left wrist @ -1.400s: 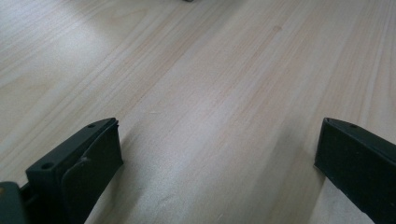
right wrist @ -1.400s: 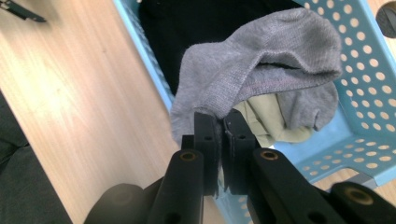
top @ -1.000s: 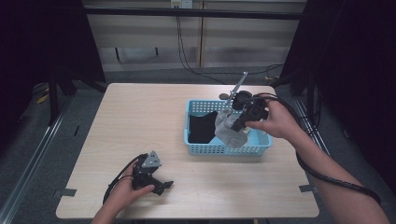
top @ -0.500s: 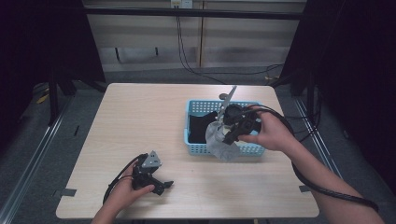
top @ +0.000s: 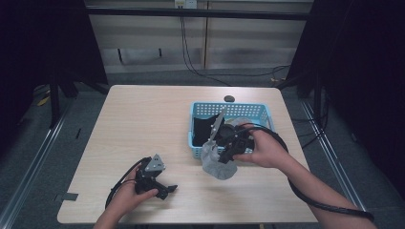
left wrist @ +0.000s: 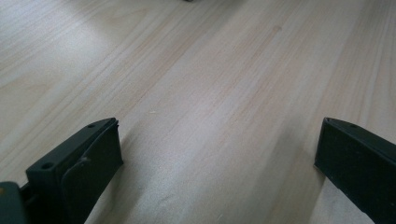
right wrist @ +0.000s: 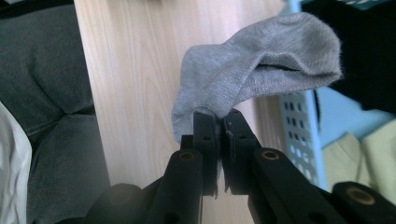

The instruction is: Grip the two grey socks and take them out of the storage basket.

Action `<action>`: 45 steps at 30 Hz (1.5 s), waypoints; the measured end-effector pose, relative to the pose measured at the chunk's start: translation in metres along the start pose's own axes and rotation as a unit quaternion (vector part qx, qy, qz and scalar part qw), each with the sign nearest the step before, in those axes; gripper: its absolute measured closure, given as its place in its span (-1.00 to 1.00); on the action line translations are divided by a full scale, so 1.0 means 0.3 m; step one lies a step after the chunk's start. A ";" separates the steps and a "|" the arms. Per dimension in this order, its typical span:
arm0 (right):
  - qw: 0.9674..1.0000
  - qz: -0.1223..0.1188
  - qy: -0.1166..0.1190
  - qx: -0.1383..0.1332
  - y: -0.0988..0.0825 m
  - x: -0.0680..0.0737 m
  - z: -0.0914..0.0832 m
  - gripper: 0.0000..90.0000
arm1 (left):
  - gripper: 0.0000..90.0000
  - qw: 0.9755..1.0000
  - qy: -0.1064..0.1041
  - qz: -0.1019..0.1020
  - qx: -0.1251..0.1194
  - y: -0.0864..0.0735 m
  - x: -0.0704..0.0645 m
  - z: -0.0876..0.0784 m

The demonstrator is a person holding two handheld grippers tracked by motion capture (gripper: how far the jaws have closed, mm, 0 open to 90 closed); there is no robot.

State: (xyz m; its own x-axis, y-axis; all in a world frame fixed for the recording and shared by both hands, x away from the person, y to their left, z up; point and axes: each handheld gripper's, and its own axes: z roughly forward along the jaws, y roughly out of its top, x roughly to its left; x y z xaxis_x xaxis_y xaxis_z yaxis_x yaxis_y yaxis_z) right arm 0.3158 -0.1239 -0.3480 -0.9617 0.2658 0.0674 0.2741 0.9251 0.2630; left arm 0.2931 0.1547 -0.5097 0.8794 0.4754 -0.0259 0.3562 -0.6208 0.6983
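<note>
A grey sock (top: 218, 164) (right wrist: 261, 70) hangs over the front edge of the blue basket (top: 196, 128), its lower part on the wooden table (top: 143, 124). My right gripper (top: 225, 153) (right wrist: 218, 116) is shut on the sock's edge, its jaws pressed together on the fabric. In the right gripper view the sock droops above the table beside the basket's perforated wall (right wrist: 299, 135). My left gripper (top: 162, 188) rests near the table's front left, held by a hand. Its jaws stand wide apart over bare wood in the left gripper view, nothing between them (left wrist: 219, 154).
Inside the basket lie a black garment (top: 203, 129) and a pale yellow cloth (right wrist: 369, 154). A small dark round disc (top: 229, 98) sits on the table behind the basket. Cables trail from both grippers. Grey floor (right wrist: 46, 93) lies past the table's near edge.
My right gripper has carried the grey sock from above the basket leftward and down, over the basket's front wall toward the table. The left gripper has stayed where it was.
</note>
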 end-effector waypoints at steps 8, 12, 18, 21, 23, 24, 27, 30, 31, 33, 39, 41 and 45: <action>1.000 -0.006 0.004 0.010 0.004 0.016 0.065 0.88 | -1.00 1.000 0.000 0.000 0.000 0.000 0.000 0.000; 1.000 -0.005 0.008 0.020 0.002 0.024 0.094 0.88 | -1.00 1.000 0.000 0.000 0.000 0.000 0.000 0.000; 0.999 -0.004 0.004 0.033 0.001 0.030 0.133 0.88 | -1.00 1.000 0.000 0.000 0.000 0.000 0.000 0.000; 0.999 -0.006 0.006 0.039 -0.001 0.031 0.152 0.88 | -1.00 1.000 0.000 0.000 0.000 0.000 0.000 0.000; 0.999 -0.012 0.008 0.043 -0.002 0.030 0.164 0.87 | -1.00 1.000 0.000 0.000 0.000 0.000 0.000 0.000; 0.999 -0.012 0.008 0.043 -0.002 0.030 0.164 0.87 | -1.00 1.000 0.000 0.000 0.000 0.000 0.000 0.000; 0.999 -0.018 0.007 0.048 -0.005 0.030 0.186 0.86 | -1.00 1.000 0.000 0.000 0.000 0.000 0.000 0.000; 0.999 -0.013 0.009 0.052 -0.007 0.032 0.201 0.78 | -1.00 1.000 0.000 0.000 0.000 0.000 0.000 0.000; 0.999 -0.015 0.010 0.051 -0.009 0.032 0.206 0.75 | -1.00 1.000 0.000 0.000 0.000 0.000 0.000 0.000; 0.998 -0.013 0.015 0.055 -0.011 0.033 0.209 0.57 | -1.00 1.000 0.000 0.001 0.000 0.000 0.000 0.000; 0.999 0.004 0.006 0.049 -0.029 0.028 0.176 0.26 | -1.00 1.000 0.000 0.000 0.000 0.000 0.000 0.000; 0.999 0.009 0.000 0.042 -0.036 0.021 0.153 0.20 | -1.00 1.000 0.000 0.000 0.000 0.000 0.000 0.000; 0.999 0.034 -0.007 0.018 -0.051 -0.018 0.108 0.05 | -1.00 1.000 0.000 0.000 0.000 0.000 0.000 0.000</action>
State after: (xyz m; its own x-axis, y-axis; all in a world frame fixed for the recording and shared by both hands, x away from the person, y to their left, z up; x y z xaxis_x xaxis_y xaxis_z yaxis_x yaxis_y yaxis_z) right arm 0.3171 -0.1308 -0.3837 -0.9406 0.3324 0.0700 0.3395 0.9136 0.2238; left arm 0.2931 0.1547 -0.5097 0.8794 0.4753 -0.0255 0.3560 -0.6212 0.6982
